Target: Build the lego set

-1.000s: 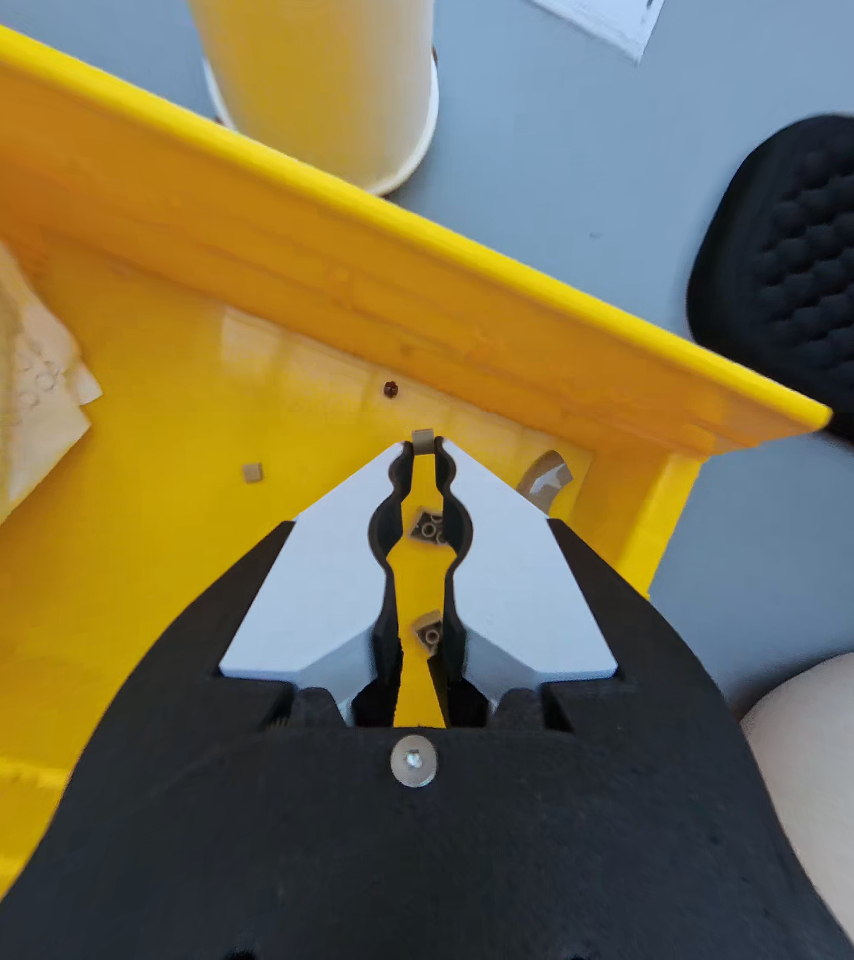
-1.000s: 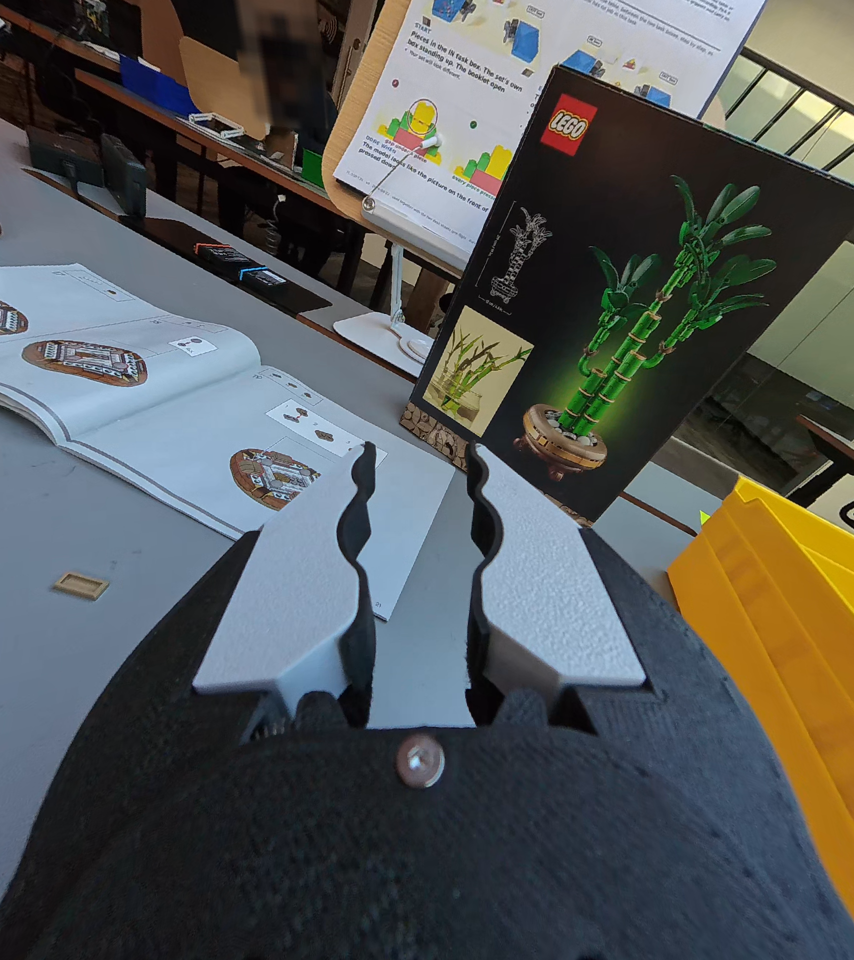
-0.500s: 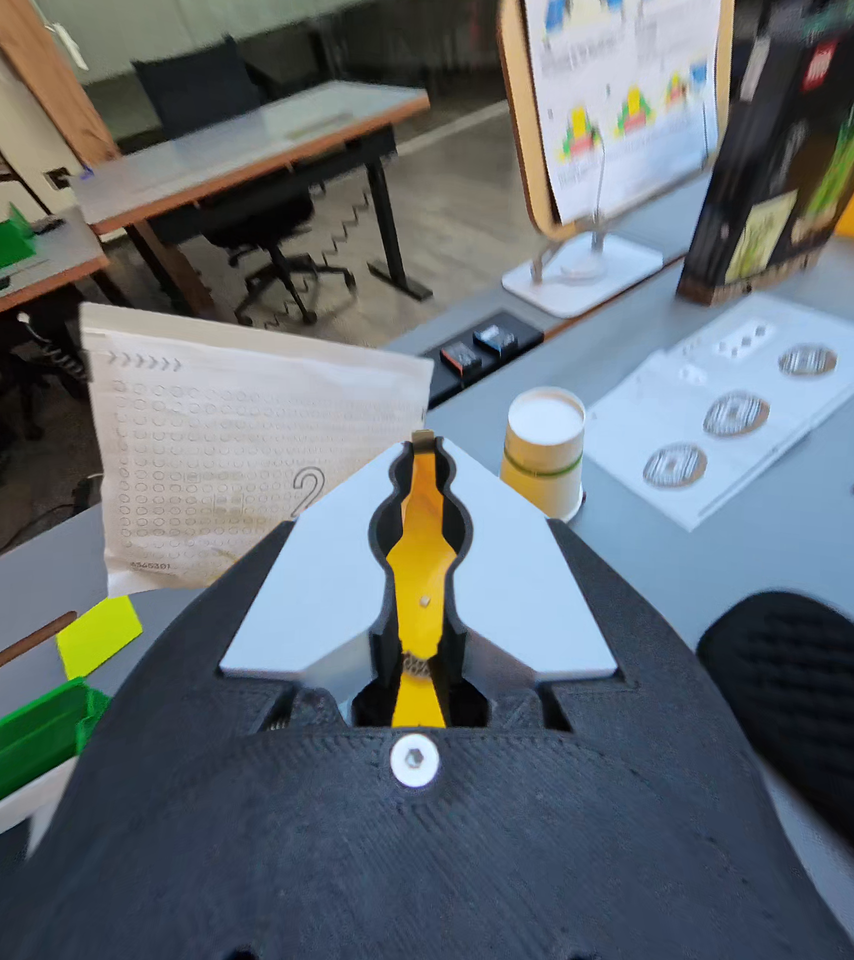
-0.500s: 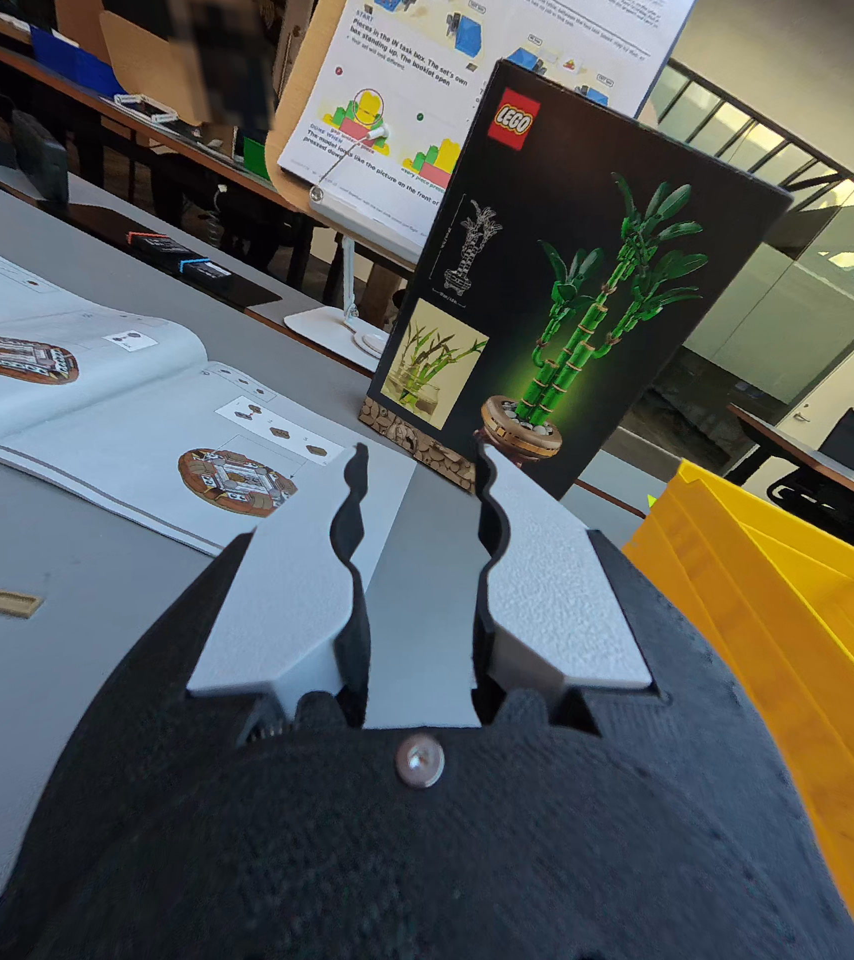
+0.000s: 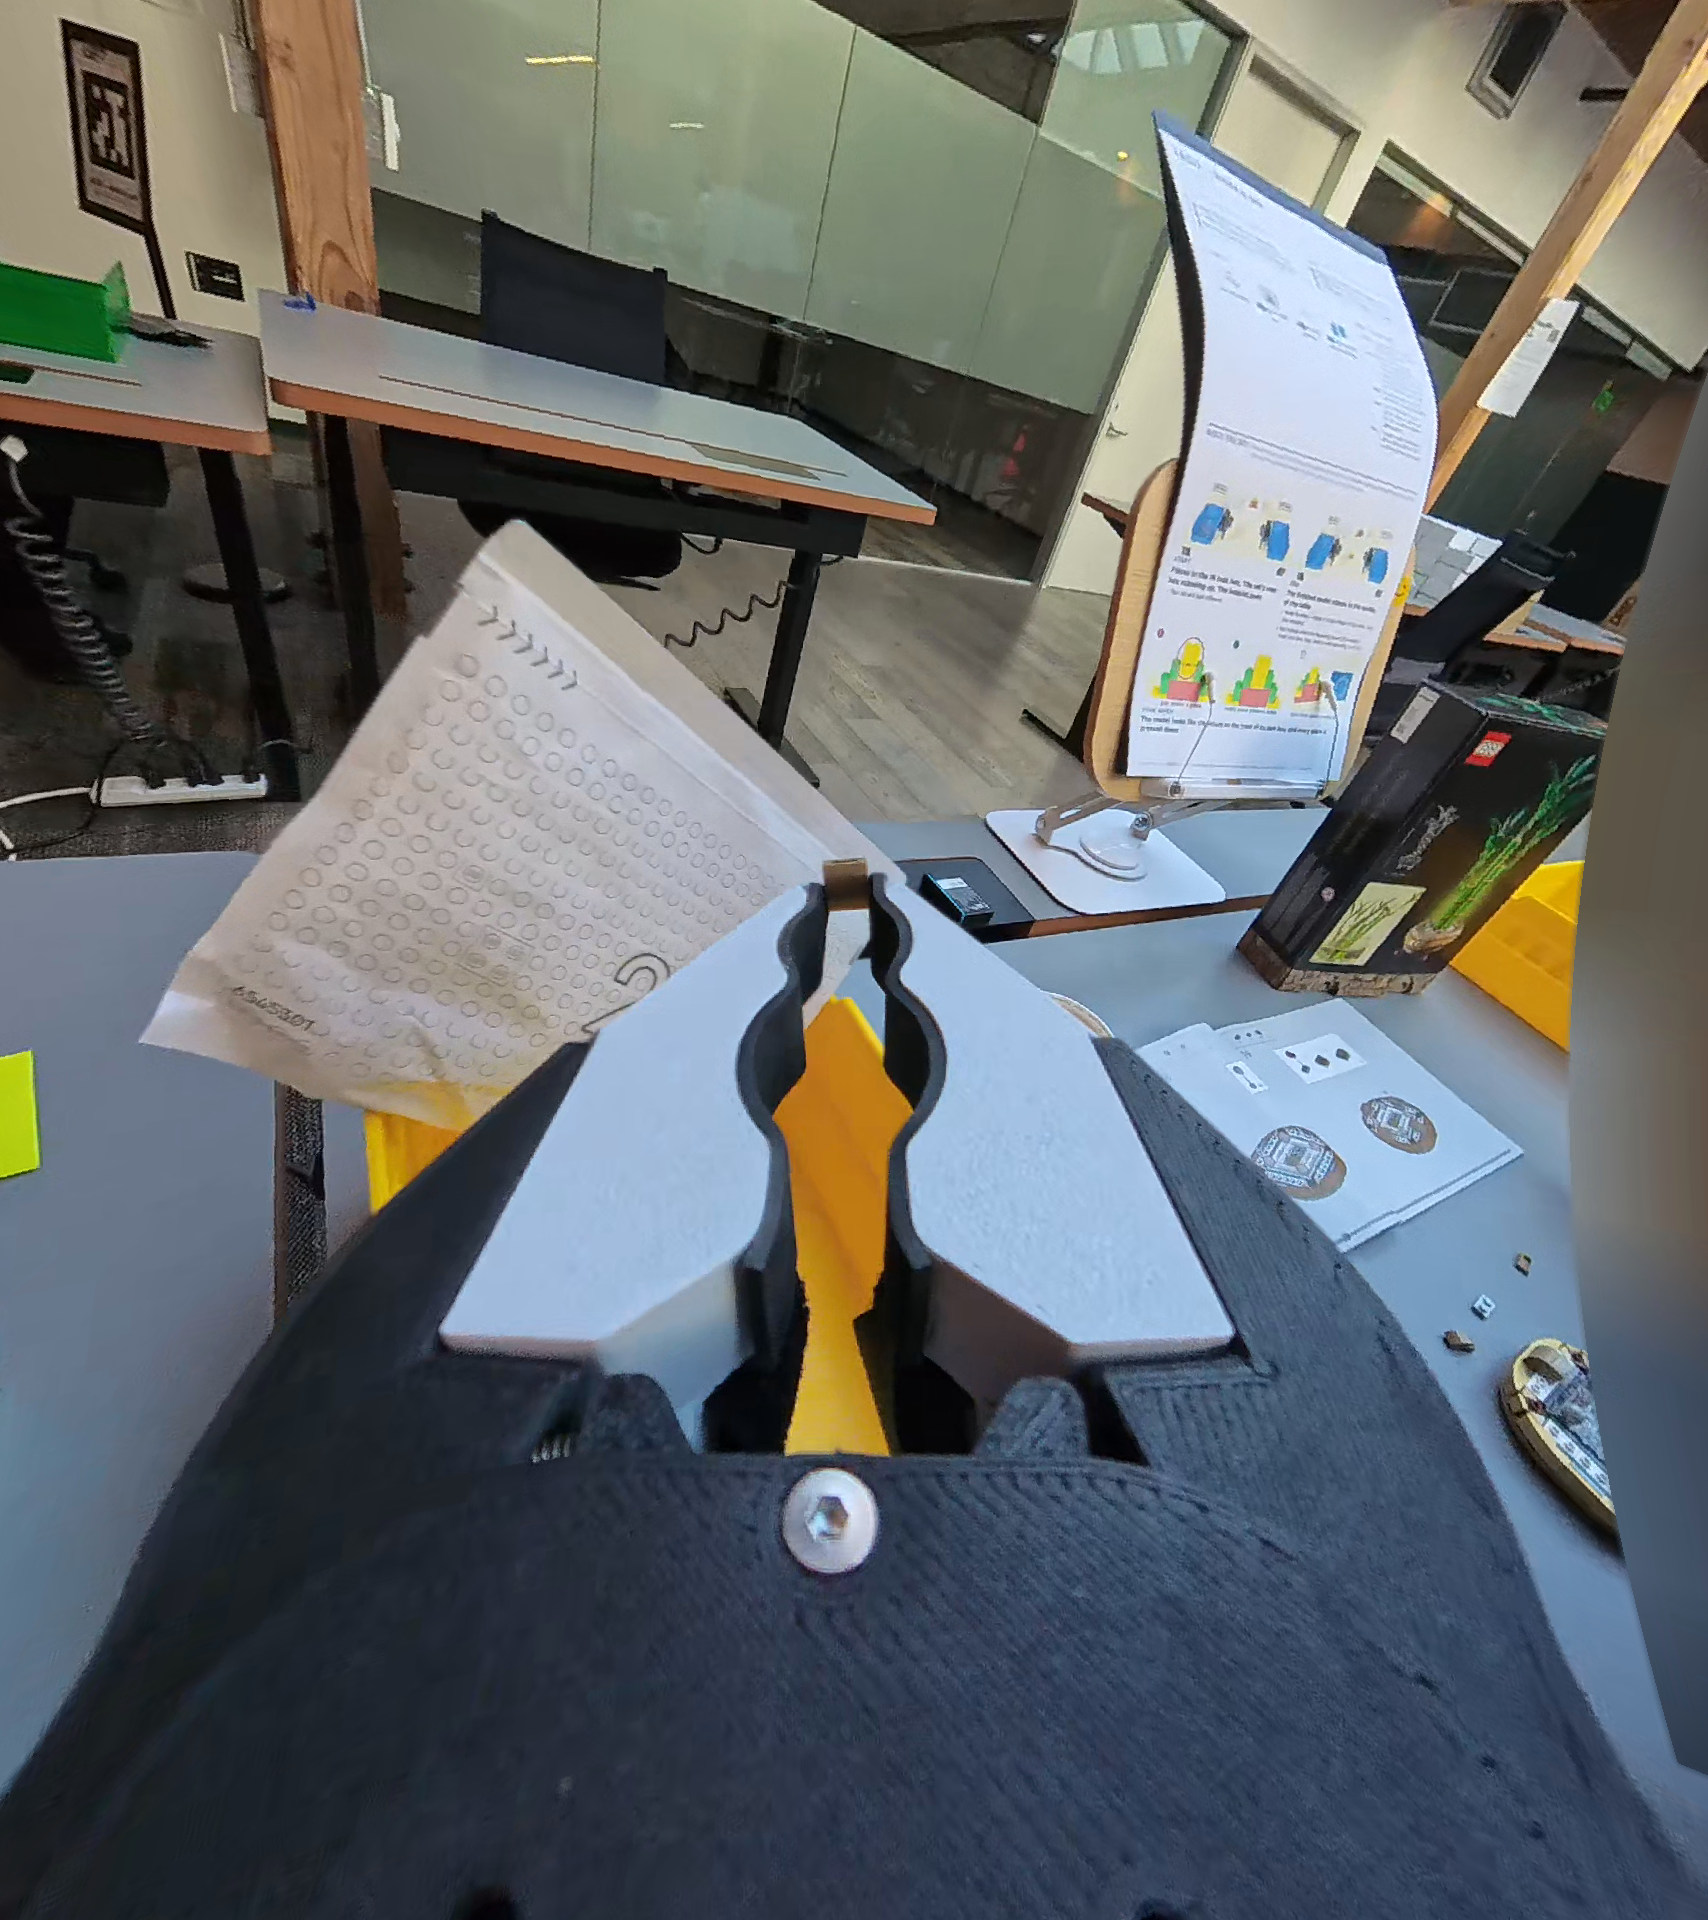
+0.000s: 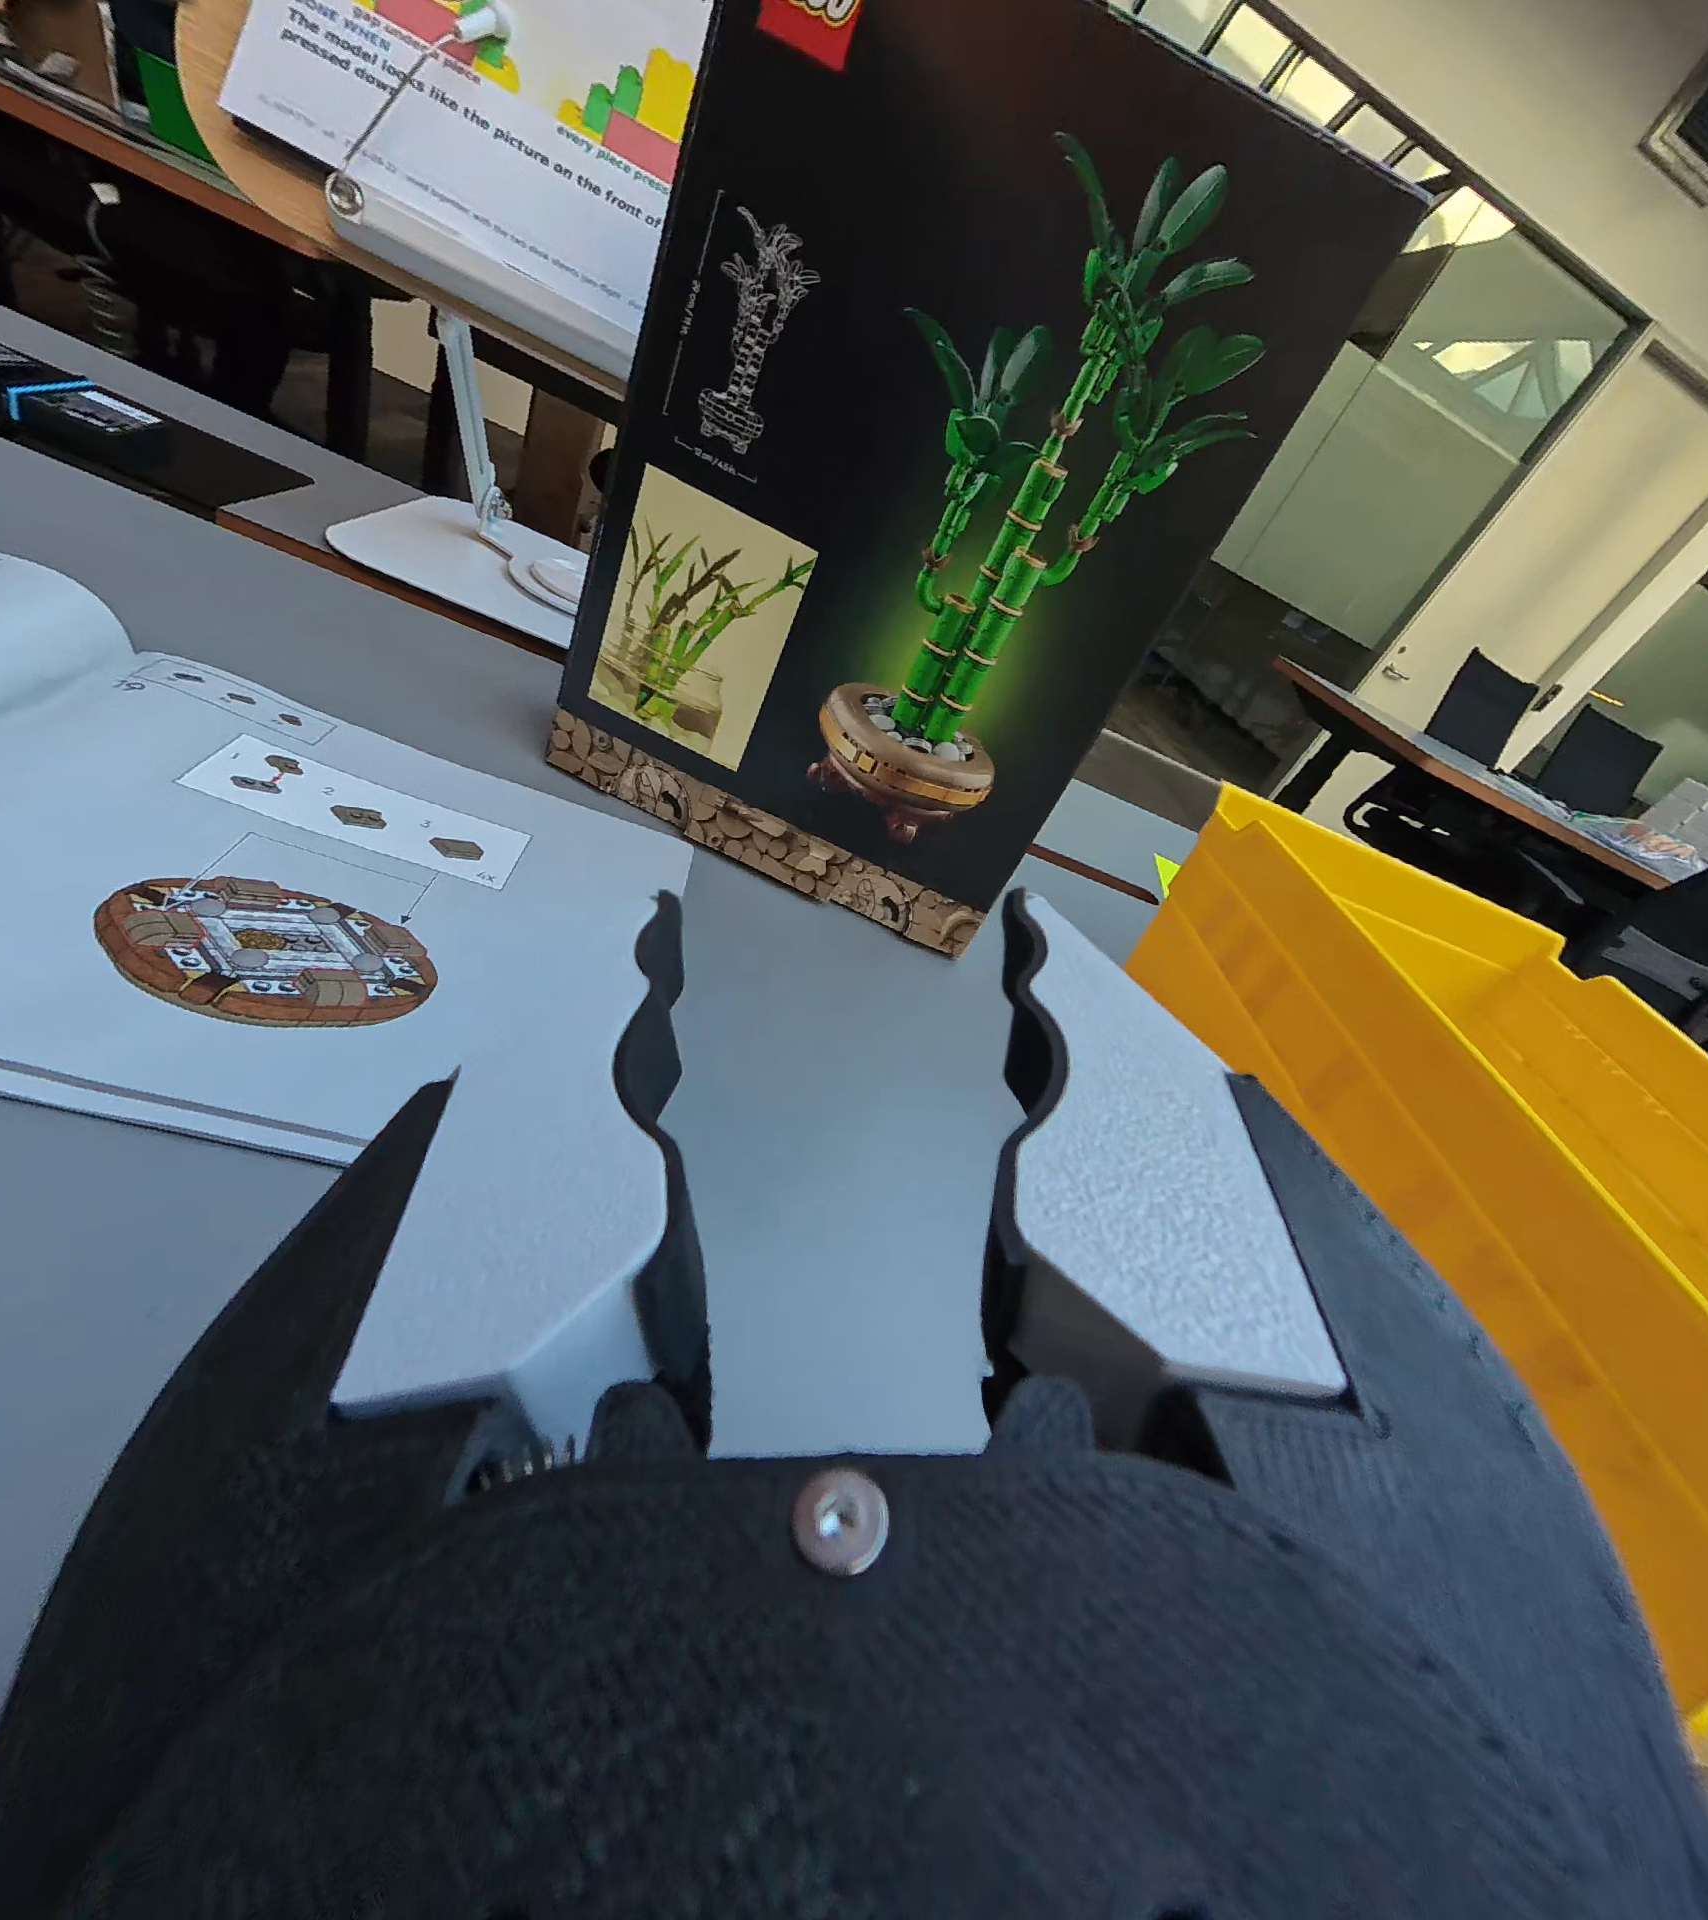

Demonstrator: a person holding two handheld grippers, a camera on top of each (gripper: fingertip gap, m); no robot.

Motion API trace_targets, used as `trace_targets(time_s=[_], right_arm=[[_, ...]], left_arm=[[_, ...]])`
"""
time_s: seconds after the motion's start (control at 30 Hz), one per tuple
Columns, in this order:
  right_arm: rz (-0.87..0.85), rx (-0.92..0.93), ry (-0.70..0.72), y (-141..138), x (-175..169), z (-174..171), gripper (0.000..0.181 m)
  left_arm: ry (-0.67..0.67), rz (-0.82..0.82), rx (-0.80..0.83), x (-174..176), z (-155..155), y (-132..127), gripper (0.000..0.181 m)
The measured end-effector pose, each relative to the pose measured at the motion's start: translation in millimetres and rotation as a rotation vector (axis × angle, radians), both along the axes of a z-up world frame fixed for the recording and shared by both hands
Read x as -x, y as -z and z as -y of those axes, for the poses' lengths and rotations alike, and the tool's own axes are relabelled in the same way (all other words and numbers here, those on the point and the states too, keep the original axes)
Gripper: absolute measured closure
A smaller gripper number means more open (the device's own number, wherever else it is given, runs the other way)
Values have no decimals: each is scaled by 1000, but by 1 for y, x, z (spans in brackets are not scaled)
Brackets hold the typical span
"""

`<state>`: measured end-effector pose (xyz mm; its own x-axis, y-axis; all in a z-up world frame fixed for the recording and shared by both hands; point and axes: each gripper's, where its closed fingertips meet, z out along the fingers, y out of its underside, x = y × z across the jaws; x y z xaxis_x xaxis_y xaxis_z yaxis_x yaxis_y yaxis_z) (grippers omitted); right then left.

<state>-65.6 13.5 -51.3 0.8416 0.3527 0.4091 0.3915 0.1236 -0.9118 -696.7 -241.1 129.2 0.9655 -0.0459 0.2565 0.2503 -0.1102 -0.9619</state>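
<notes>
Left hand-held gripper (image 5: 846, 891) pinches small tan lego piece (image 5: 844, 875) at its fingertips, raised above grey bench (image 5: 81, 1195). Right hand-held gripper (image 6: 834, 914) open, empty, low over bench.

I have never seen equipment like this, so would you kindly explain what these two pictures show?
Each picture comes from a camera mounted on a hand-held, two-fingered tool, looking forward along its fingers. The left tool pinches a small tan brick at its tips, above a yellow bin with a white paper bag leaning in it. The right tool is open and empty over the grey table. On the table lie an open instruction booklet, the set's box standing upright, and more yellow bins.
</notes>
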Motion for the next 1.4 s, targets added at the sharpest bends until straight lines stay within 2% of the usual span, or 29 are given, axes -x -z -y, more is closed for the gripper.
trace_targets(time_s=[0.23, 0.37, 0.5, 0.57, 0.63, 0.73, 0.83, 0.9, 1.0, 1.13, 1.23, 1.33, 1.4], right_arm=[[-27, -37, 21, -7, -6, 2, 118], [8, -58, 0, -8, 0, 6, 118], [49, -112, -21, -13, 4, 12, 120], [62, -137, -42, -16, 7, 19, 123], [70, -142, -72, -16, 9, 27, 126], [17, -120, -134, -15, 9, 36, 127], [-52, -126, -199, -22, 9, 51, 128], [-105, -144, -241, -30, 9, 59, 129], [-203, -131, -299, -37, 7, 66, 131], [-298, -123, -388, -47, 9, 73, 134], [-324, -39, -518, -43, 24, 87, 135], [-351, -45, -620, -49, 32, 108, 137], [-348, -10, -686, -44, 41, 118, 138]], left_arm=[[-22, -6, -33, 9, 19, -9, 175], [33, 21, -69, -1, 29, -18, 176], [145, -4, -107, -42, 31, -37, 175], [206, -60, -109, -76, 31, -43, 175], [264, -88, -80, -114, 24, -37, 175], [409, -38, 29, -187, 10, -3, 175], [548, 84, 159, -265, -9, 40, 175], [639, 128, 297, -313, -21, 77, 175], [668, 87, 523, -359, -39, 139, 175], [701, 73, 776, -399, -45, 206, 175], [727, 85, 874, -419, -42, 232, 175], [679, 10, 928, -418, -45, 245, 175], [678, -23, 1031, -418, -38, 256, 175]])
